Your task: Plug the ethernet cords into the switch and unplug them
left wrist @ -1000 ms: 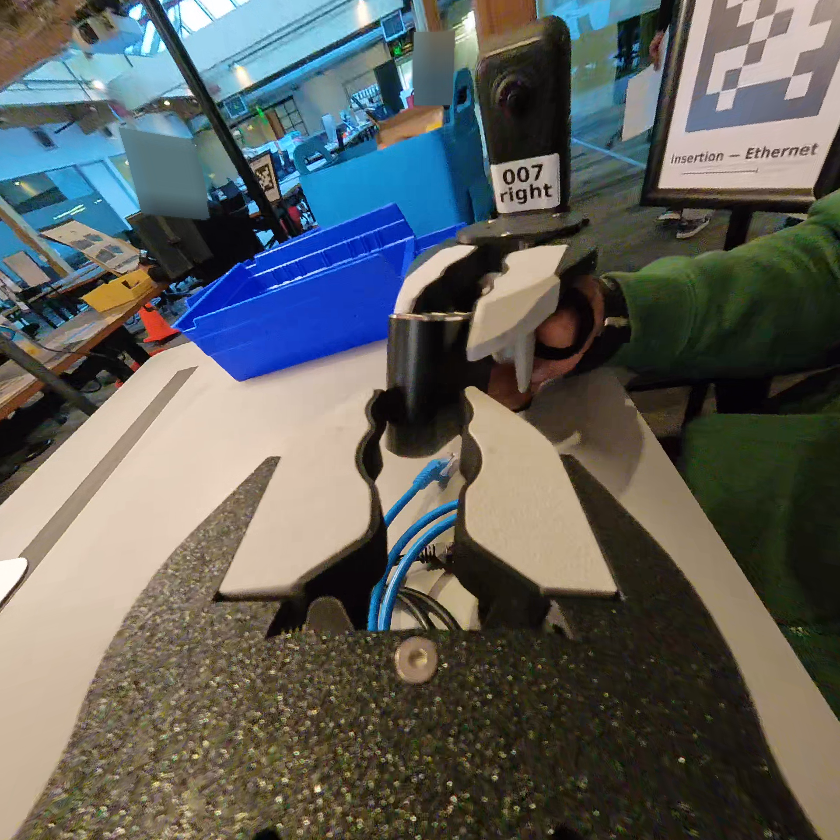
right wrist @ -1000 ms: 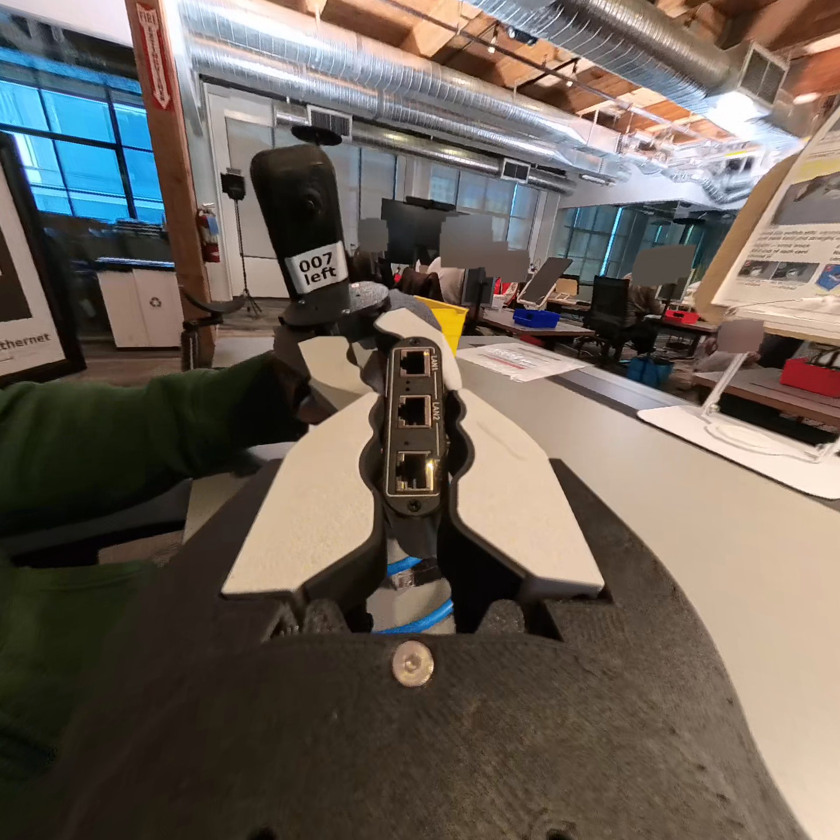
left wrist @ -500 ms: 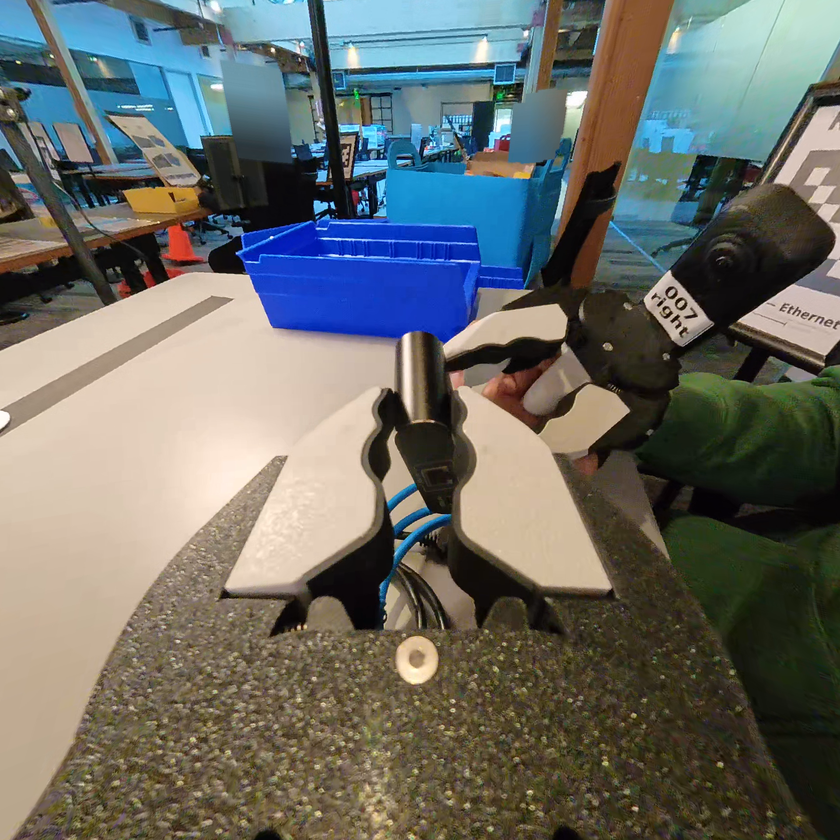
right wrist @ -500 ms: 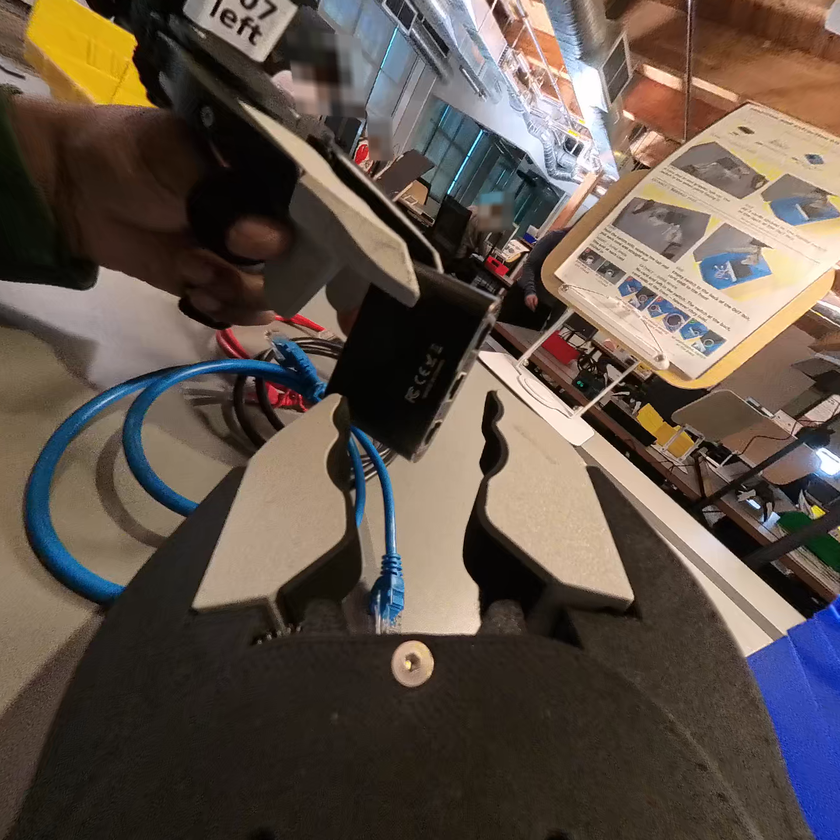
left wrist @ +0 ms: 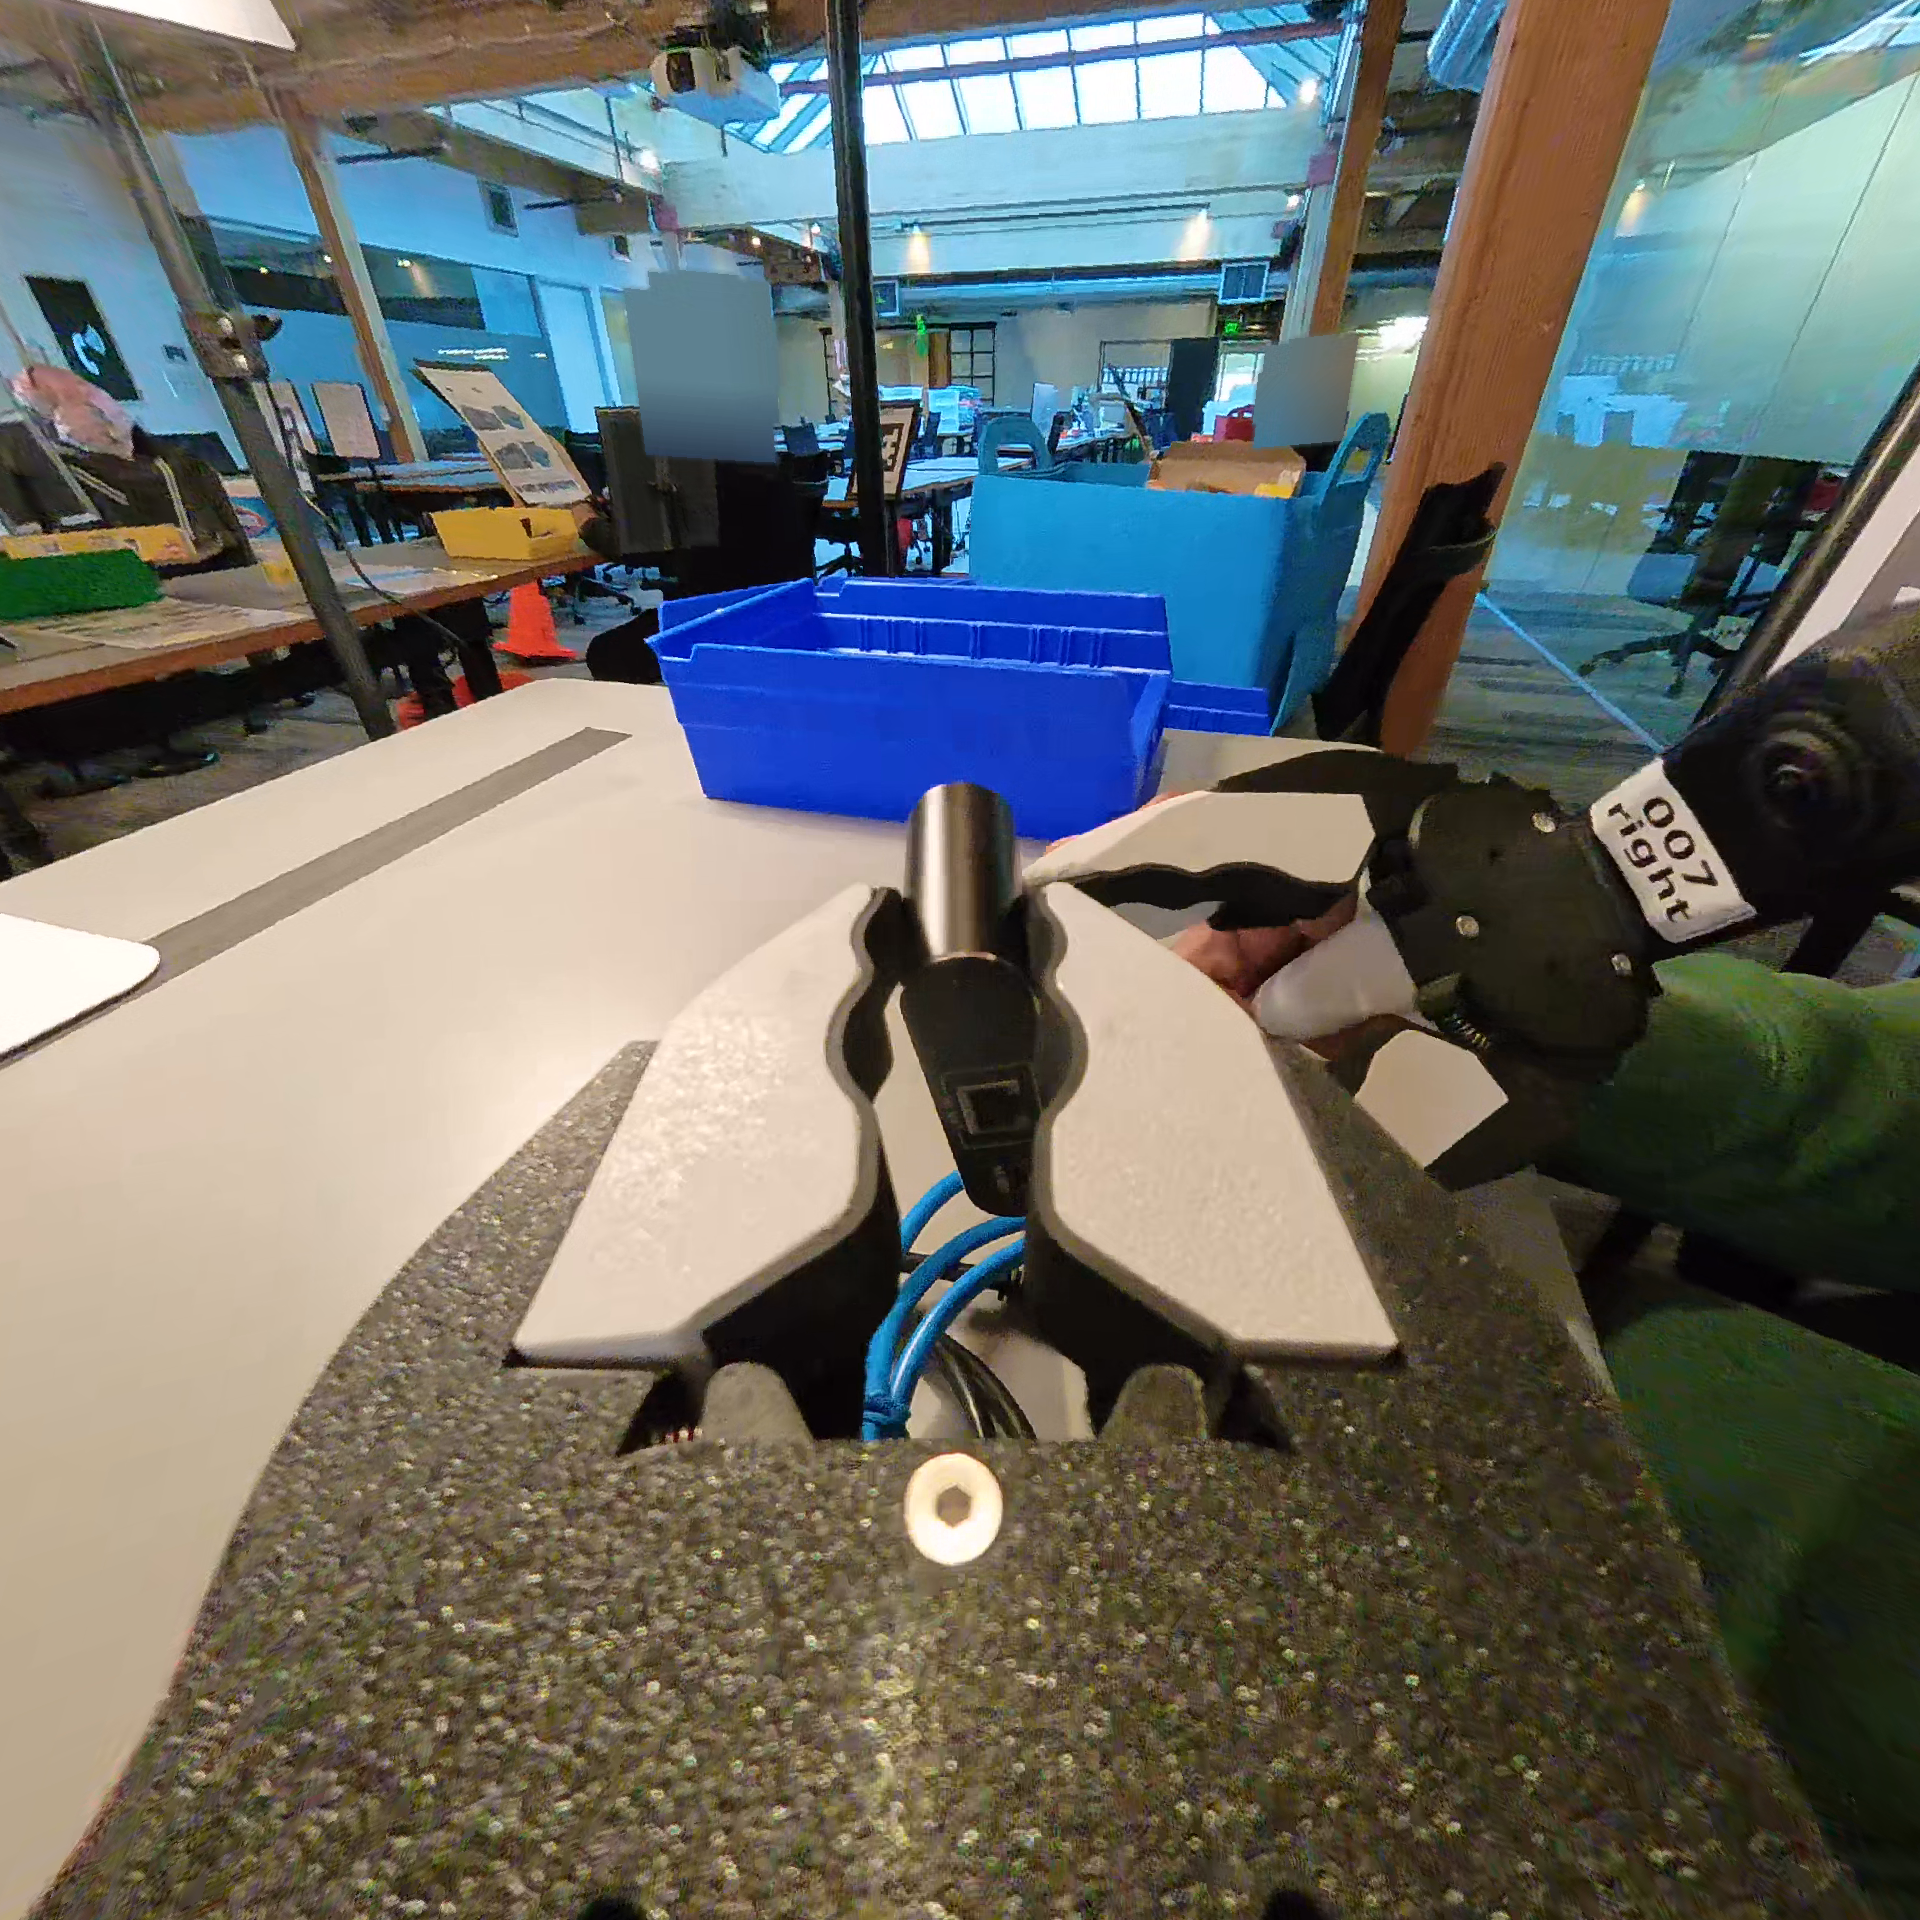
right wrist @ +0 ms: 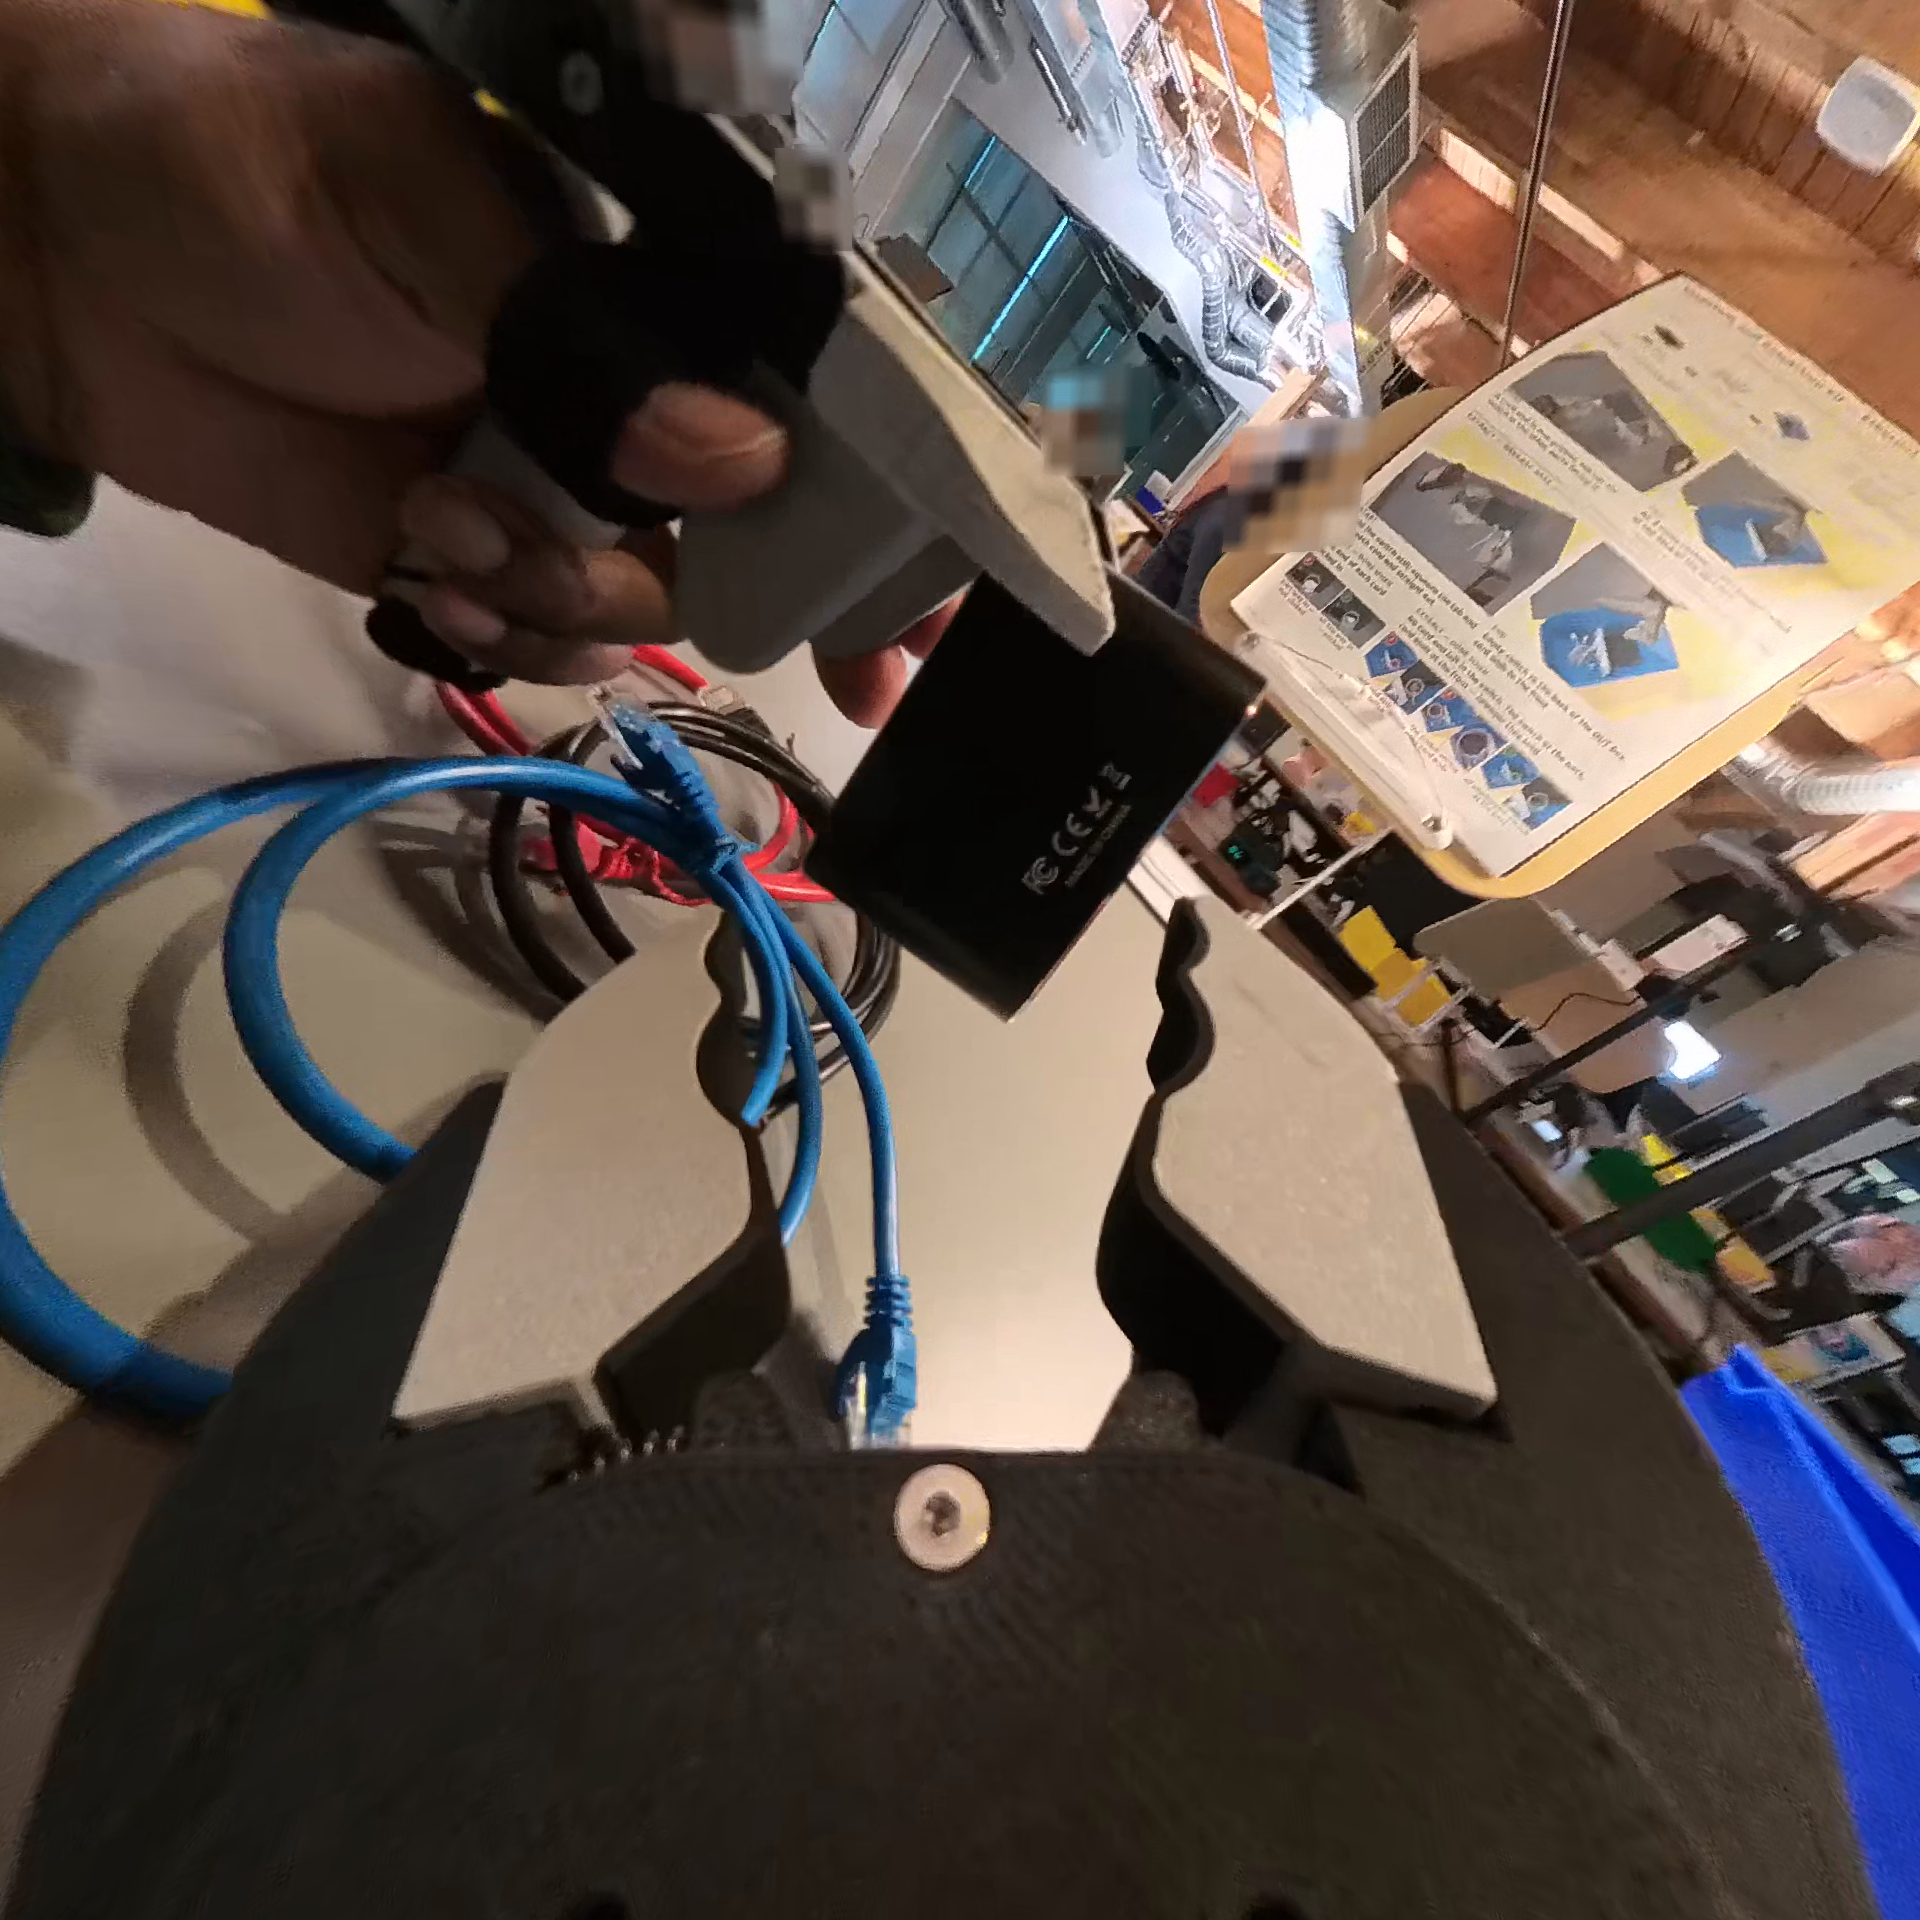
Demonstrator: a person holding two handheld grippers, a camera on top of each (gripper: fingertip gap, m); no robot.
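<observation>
My left gripper (left wrist: 961, 935) is shut on the black switch (left wrist: 971, 1039) and holds it upright above the table, one port facing me. In the right wrist view the switch (right wrist: 1029, 810) hangs tilted from the left gripper's finger (right wrist: 935, 499). My right gripper (right wrist: 951, 935) is open and empty, just below the switch. A thin blue ethernet cord's plug (right wrist: 878, 1049) lies on the table between its fingers, near their base. A second blue plug (right wrist: 649, 743) sticks up from the coil behind. The right gripper's upper finger (left wrist: 1195, 836) shows right of the switch.
A thick blue cable loop (right wrist: 62, 987), a red cord (right wrist: 623, 862) and a black cord (right wrist: 582, 935) lie coiled on the grey table (left wrist: 312, 1039). A blue bin (left wrist: 914, 707) stands behind. An instruction board (right wrist: 1558, 623) stands at the right. A hand in a green sleeve (left wrist: 1766, 1091) holds the right gripper. The gap from one gripper's tips to the other's is roughly 5 cm.
My right gripper let go of the switch, opened and swung down over the cords; the blue plug now lies between its fingers. My left gripper keeps the switch and has levelled out.
</observation>
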